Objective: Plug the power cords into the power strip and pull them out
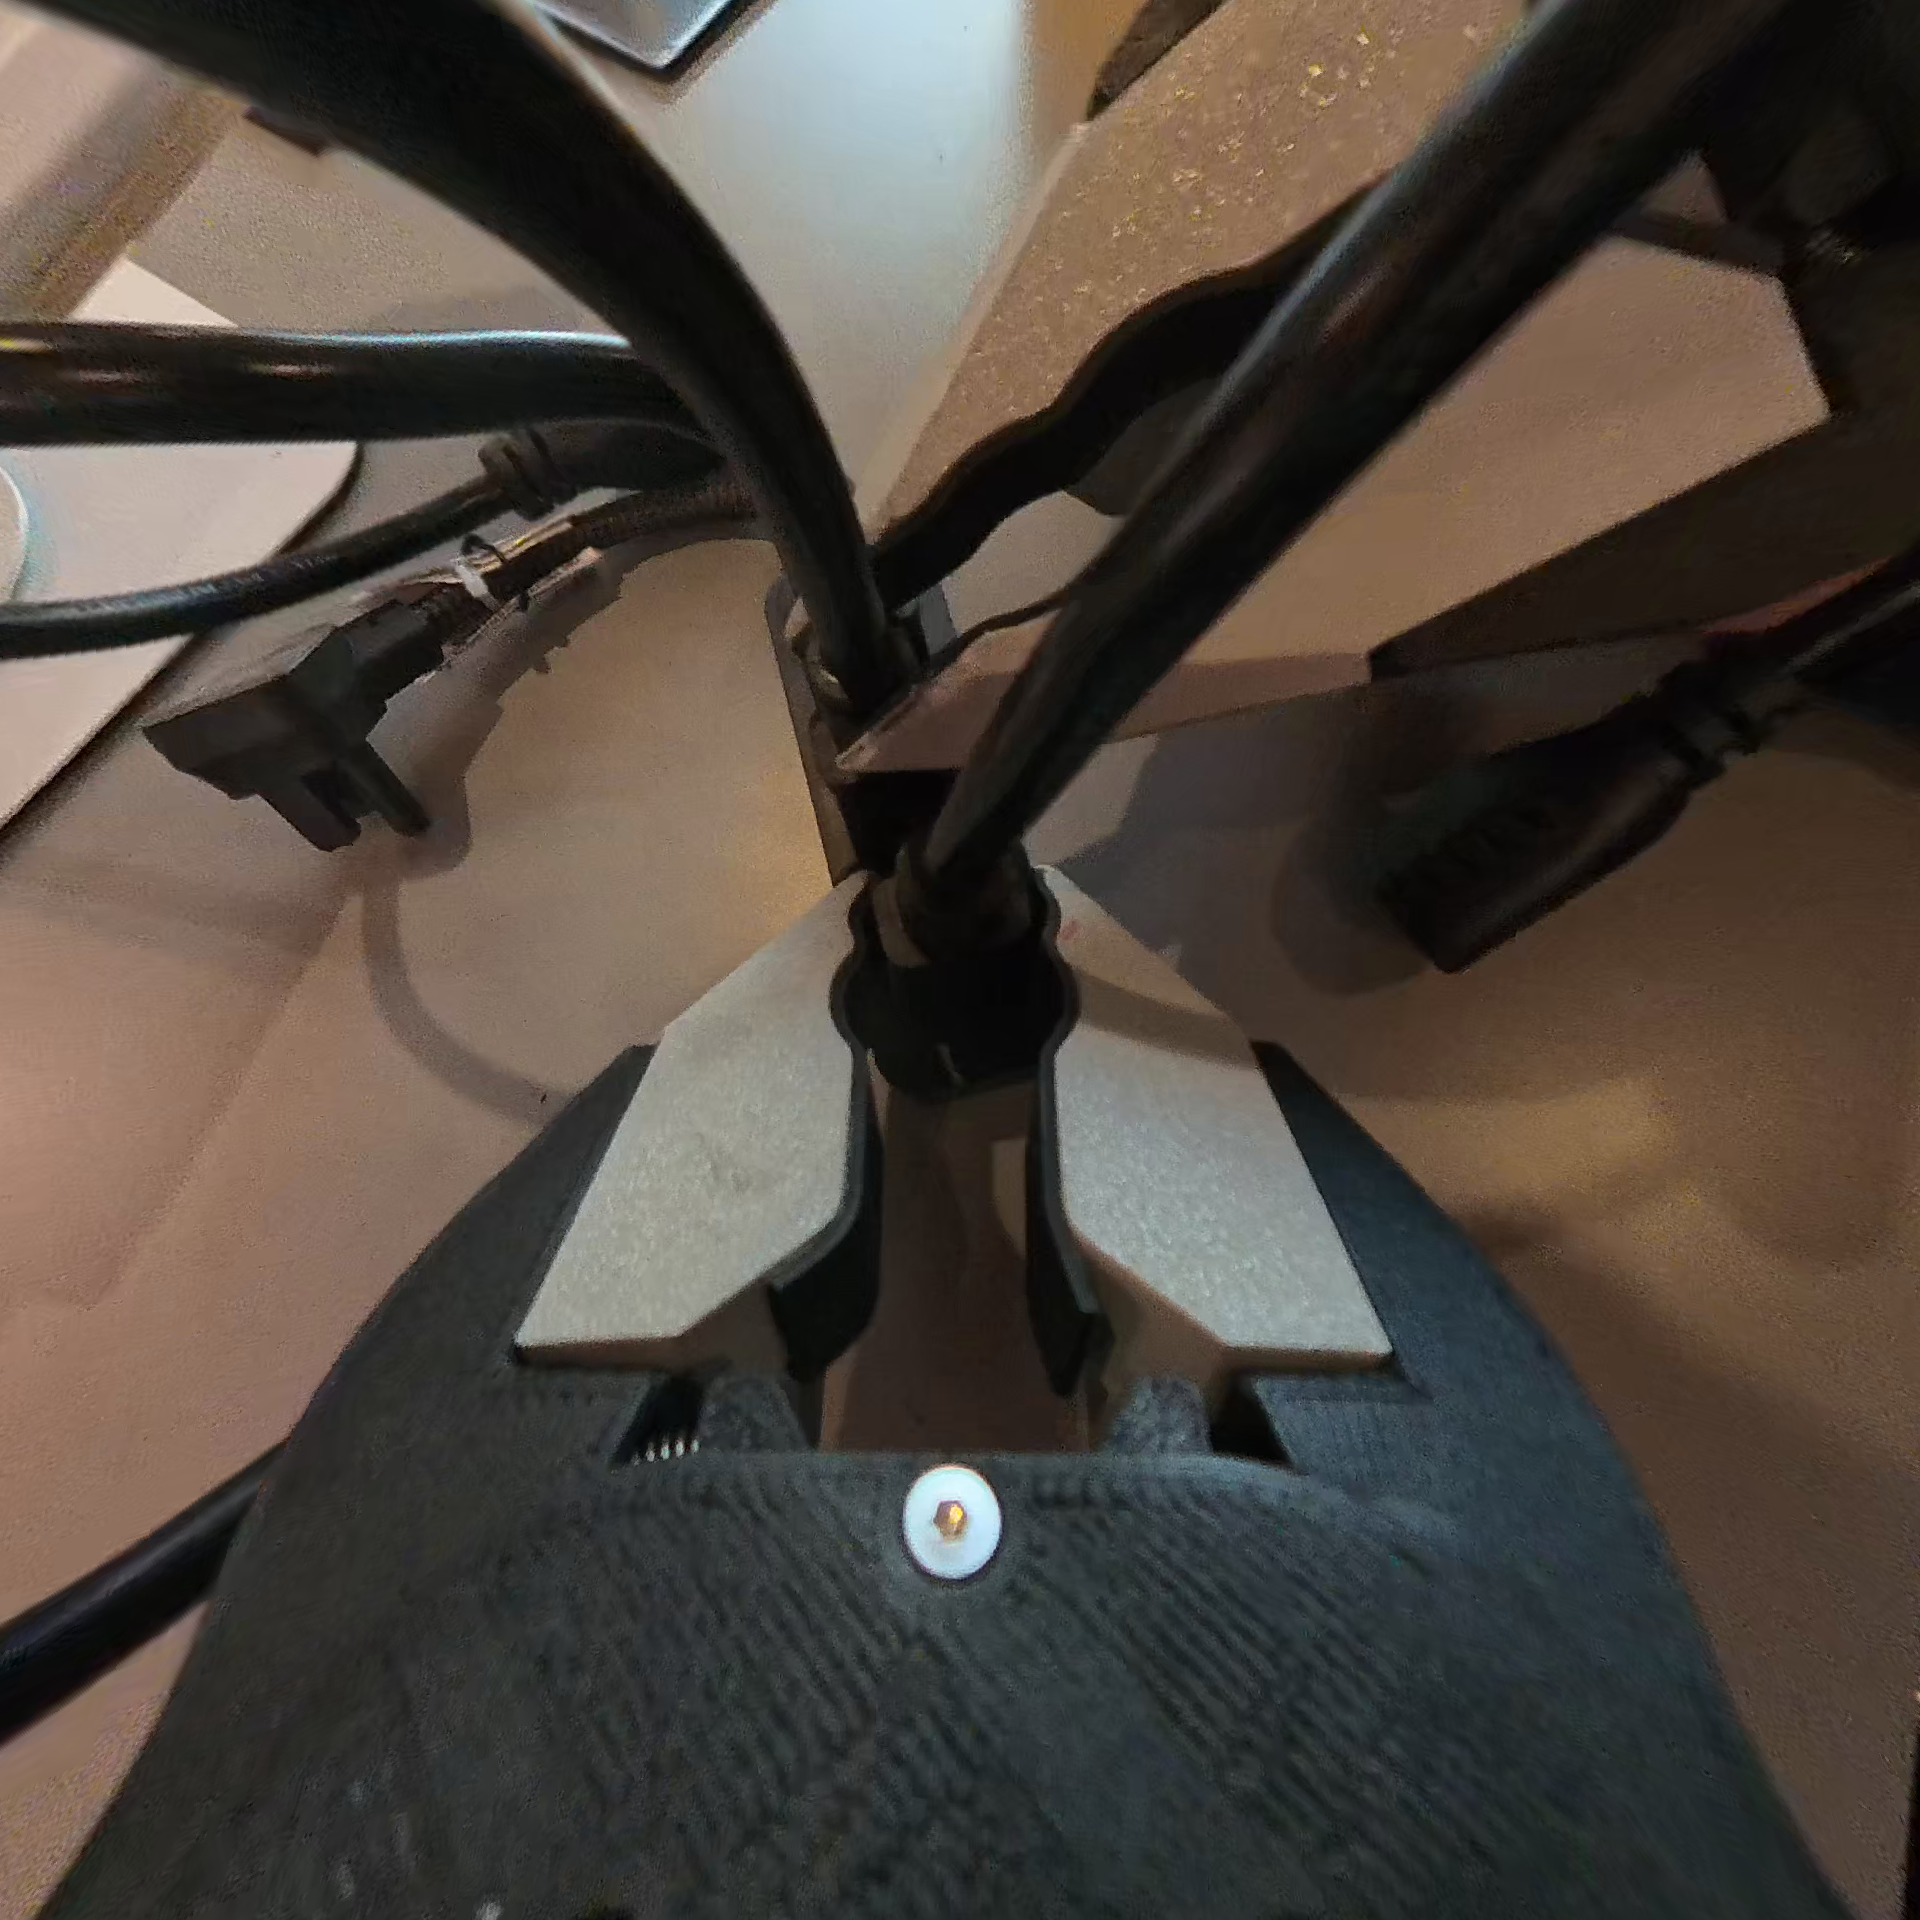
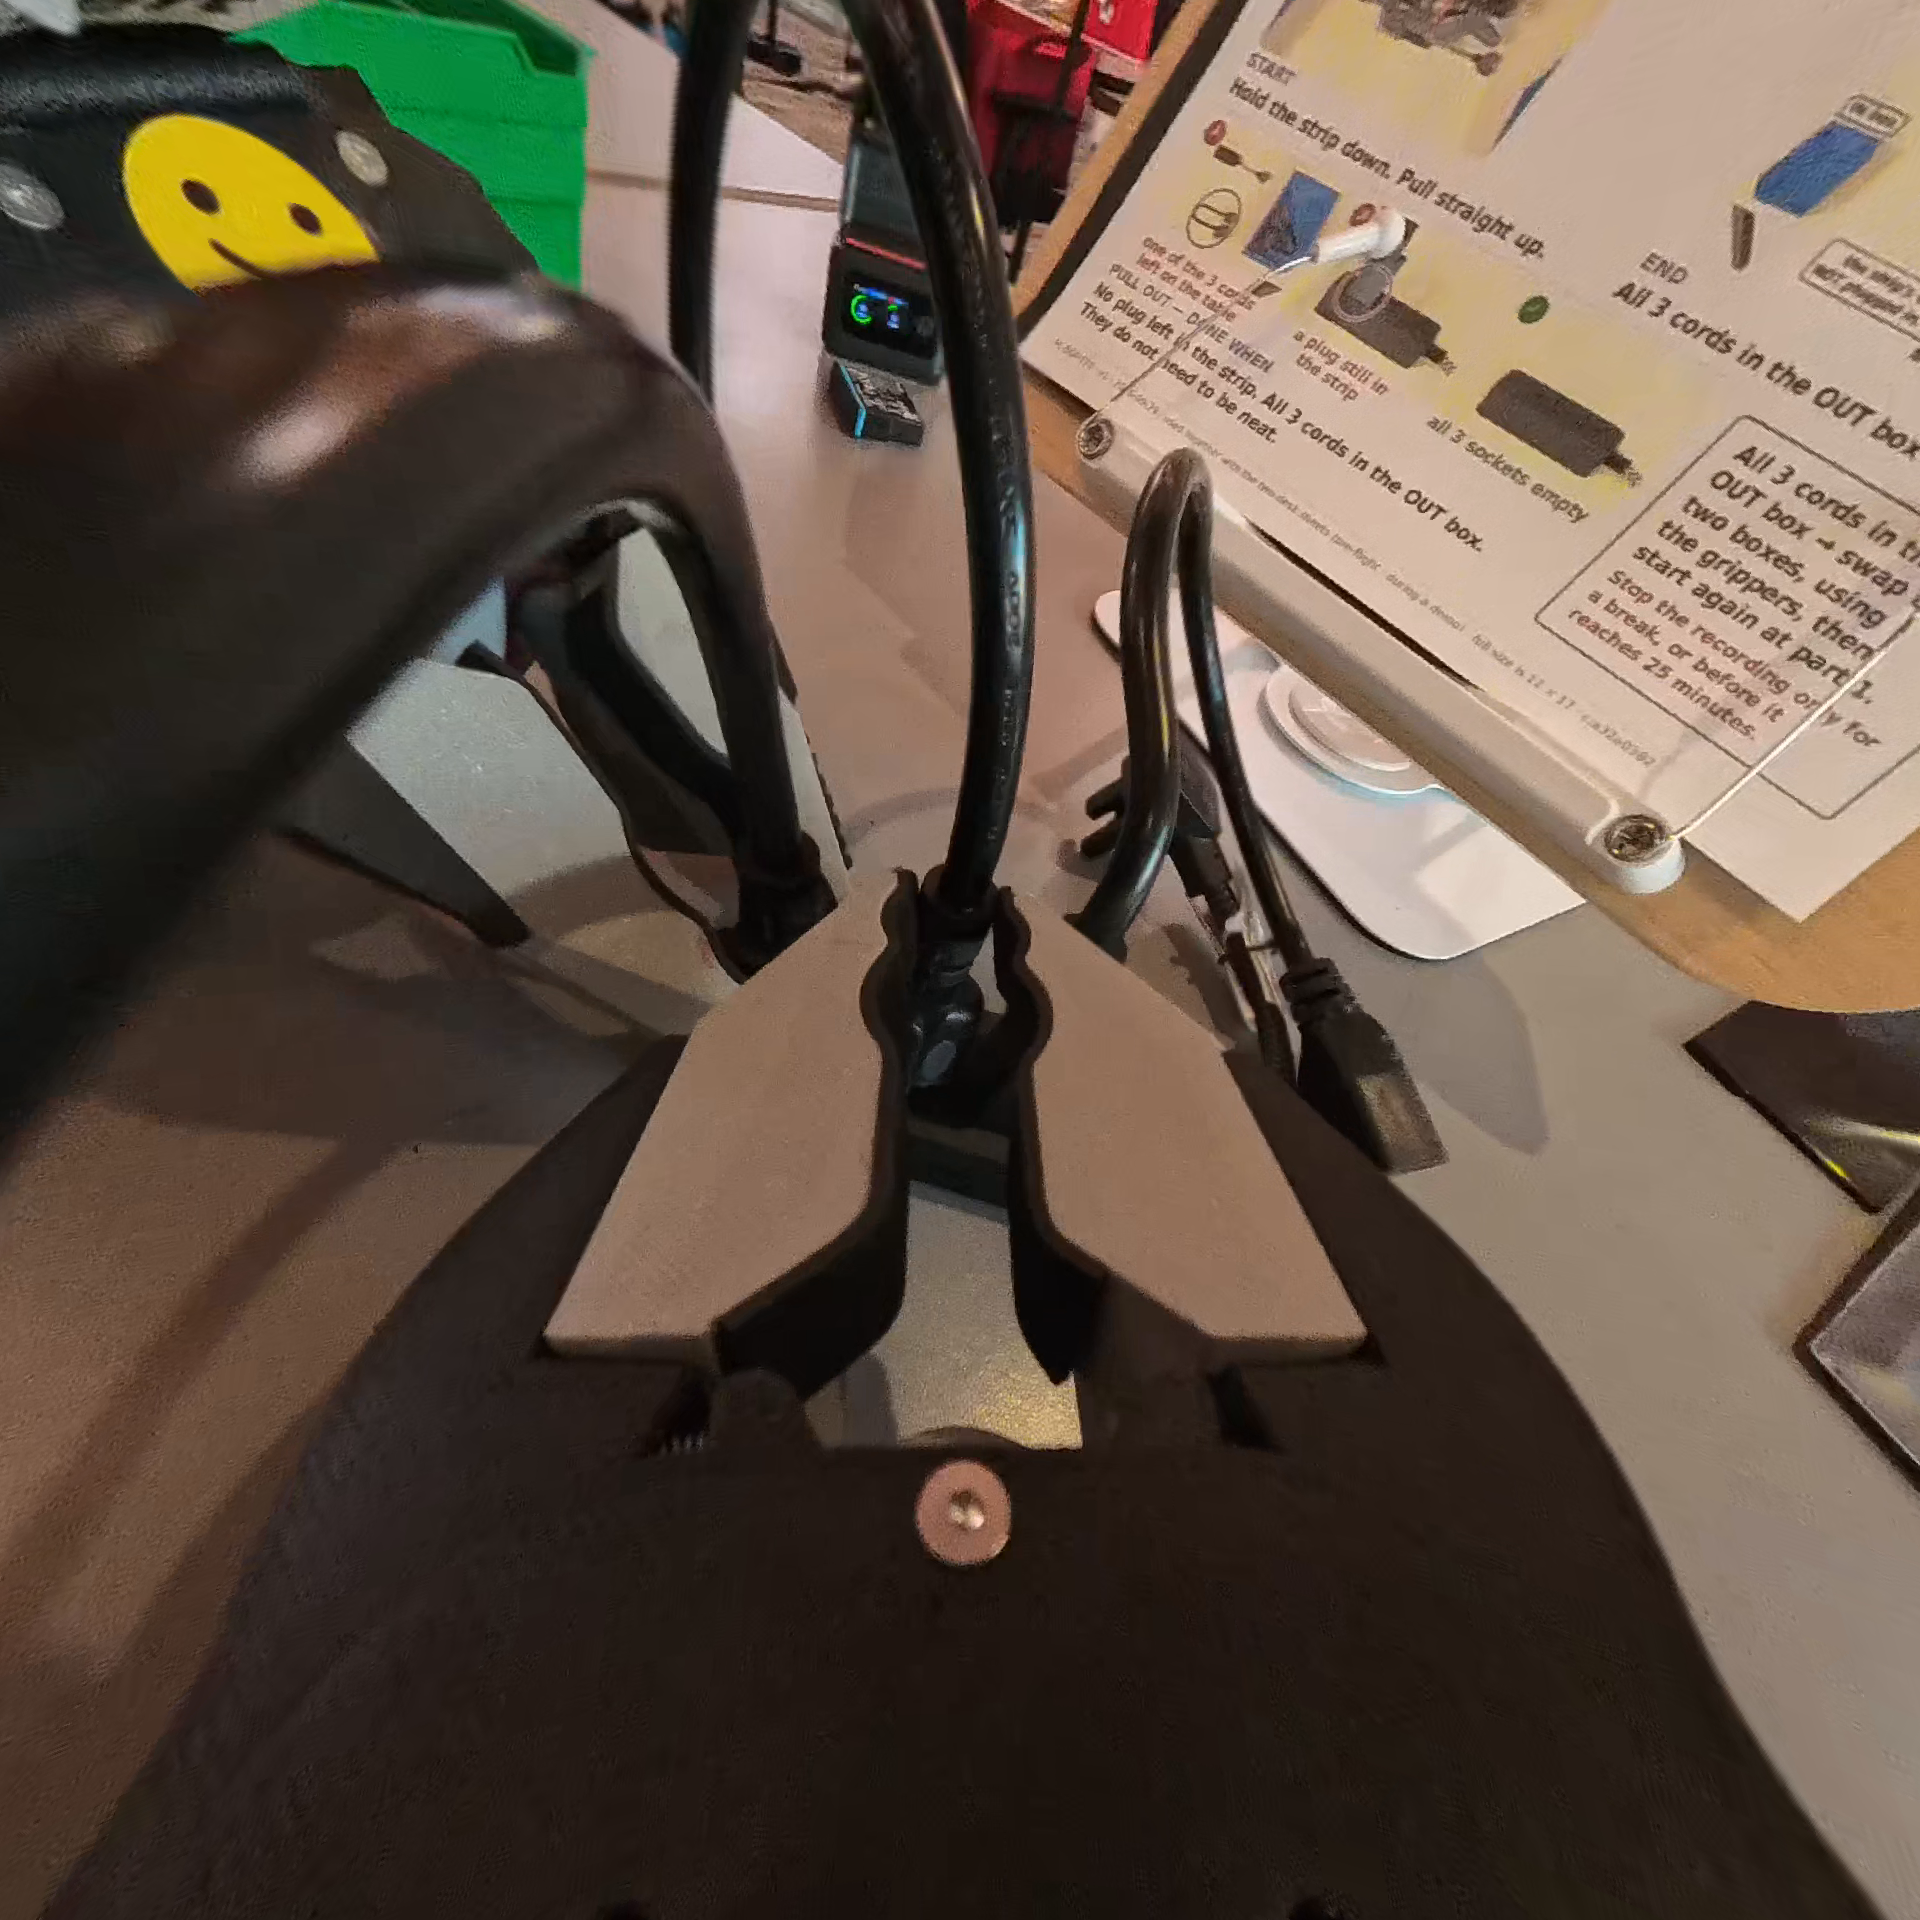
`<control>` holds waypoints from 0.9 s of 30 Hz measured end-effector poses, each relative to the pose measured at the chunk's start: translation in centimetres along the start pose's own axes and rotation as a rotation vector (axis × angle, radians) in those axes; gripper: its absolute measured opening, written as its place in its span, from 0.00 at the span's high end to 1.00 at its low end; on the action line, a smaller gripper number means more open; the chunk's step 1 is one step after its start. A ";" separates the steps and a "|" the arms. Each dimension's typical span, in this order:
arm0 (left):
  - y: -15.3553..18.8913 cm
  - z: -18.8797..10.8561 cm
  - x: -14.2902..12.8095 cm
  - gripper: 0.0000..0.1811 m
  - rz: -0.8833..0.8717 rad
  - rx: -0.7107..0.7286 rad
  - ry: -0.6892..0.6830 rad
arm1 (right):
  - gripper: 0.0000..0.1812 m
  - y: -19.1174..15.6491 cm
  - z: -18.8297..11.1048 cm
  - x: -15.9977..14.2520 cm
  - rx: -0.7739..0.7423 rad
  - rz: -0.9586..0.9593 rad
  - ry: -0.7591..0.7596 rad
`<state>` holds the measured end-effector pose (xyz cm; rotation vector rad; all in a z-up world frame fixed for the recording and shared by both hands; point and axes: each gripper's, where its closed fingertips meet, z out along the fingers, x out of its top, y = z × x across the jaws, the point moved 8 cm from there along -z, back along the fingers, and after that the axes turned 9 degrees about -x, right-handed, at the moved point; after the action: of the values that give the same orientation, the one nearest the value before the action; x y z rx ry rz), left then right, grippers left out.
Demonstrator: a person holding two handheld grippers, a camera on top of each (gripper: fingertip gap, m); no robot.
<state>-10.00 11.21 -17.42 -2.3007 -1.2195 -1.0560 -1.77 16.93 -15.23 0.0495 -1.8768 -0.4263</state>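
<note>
In the left wrist view my left gripper [image 1: 954,971] is shut on the black plug [image 1: 951,1023] of a thick black power cord [image 1: 1299,353] that rises to the upper right. My right gripper [image 1: 862,665] shows just beyond it, shut on a second black cord [image 1: 665,260]. In the right wrist view my right gripper [image 2: 951,935] is shut on a black plug [image 2: 940,1029] whose cord [image 2: 992,499] rises straight up. A black block [image 2: 956,1158] sits under this plug; I cannot tell whether it is the power strip. My left gripper [image 2: 774,894] is close at the left.
A loose black plug [image 1: 291,727] lies on the tan table at the left and another [image 1: 1538,831] at the right. In the right wrist view a cord end [image 2: 1361,1081] lies to the right, below a tilted instruction board [image 2: 1558,416]. A green bin [image 2: 468,114] and a small screen device [image 2: 878,312] stand behind. Spacing between my two grippers at the tips: around 5 centimetres.
</note>
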 end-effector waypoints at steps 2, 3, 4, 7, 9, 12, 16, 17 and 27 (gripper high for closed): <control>0.2 -0.2 -0.1 0.86 0.001 -0.021 0.007 | 0.94 -0.8 -0.3 0.2 0.002 -0.050 0.023; 0.3 -0.3 -0.3 0.86 0.009 -0.029 0.012 | 0.94 -0.8 -0.4 0.2 0.011 -0.079 0.035; 0.3 -0.3 -0.3 0.86 0.004 -0.026 0.013 | 0.94 -0.5 -0.4 0.1 0.024 -0.089 0.030; 0.3 0.0 0.1 0.86 0.032 0.007 -0.009 | 0.94 0.2 -0.2 0.1 0.023 -0.018 -0.028; 0.4 -0.2 -0.1 0.86 0.021 -0.030 0.001 | 0.94 -0.8 -0.5 0.4 0.015 -0.078 -0.010; 0.6 -0.3 -0.3 0.86 0.031 -0.027 0.013 | 0.94 -0.4 -0.5 0.2 0.071 -0.060 0.003; 0.5 0.1 0.1 0.86 0.051 0.013 -0.016 | 0.94 -0.4 -0.4 0.3 -0.008 -0.048 -0.042; 0.6 -0.1 -0.1 0.86 0.035 -0.010 -0.006 | 0.94 -0.8 -0.6 0.4 0.011 -0.059 -0.027; 0.9 -0.1 -0.1 0.86 0.036 -0.024 0.014 | 0.94 0.0 -0.8 0.1 0.120 -0.009 0.006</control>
<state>-9.33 10.53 -17.40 -2.3205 -1.1617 -1.0782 -1.08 16.70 -14.89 0.1398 -1.8948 -0.3194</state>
